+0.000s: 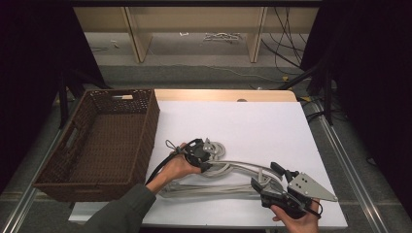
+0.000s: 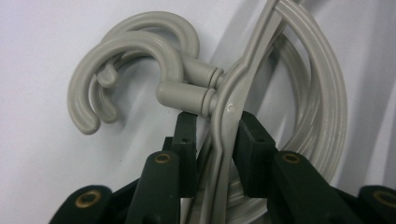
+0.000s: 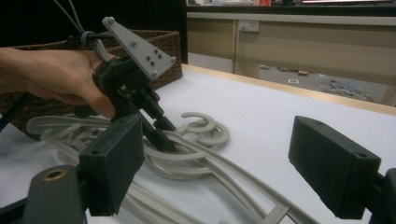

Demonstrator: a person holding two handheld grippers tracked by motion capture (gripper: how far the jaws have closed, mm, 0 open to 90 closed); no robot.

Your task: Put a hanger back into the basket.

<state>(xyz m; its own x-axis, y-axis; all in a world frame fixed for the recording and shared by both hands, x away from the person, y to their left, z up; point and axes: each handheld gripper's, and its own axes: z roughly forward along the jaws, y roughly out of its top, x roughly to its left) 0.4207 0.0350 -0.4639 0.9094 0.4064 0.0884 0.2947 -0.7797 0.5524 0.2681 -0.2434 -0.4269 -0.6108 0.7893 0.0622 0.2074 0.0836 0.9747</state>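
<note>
Left tool [image 2: 212,140] pinches the hangers [image 1: 228,170] just below the hooks; right tool [image 3: 224,172] gapes wide. Lift now and the loose hanger probably slides out.

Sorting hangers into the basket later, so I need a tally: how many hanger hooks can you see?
2. Both grey hooks lie stacked, one behind the other, just beyond the left gripper, which clamps the hangers' necks. More may be hidden.

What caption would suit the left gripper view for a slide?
Left gripper fingers pinching the necks of grey hangers, just below their hooks.
</note>
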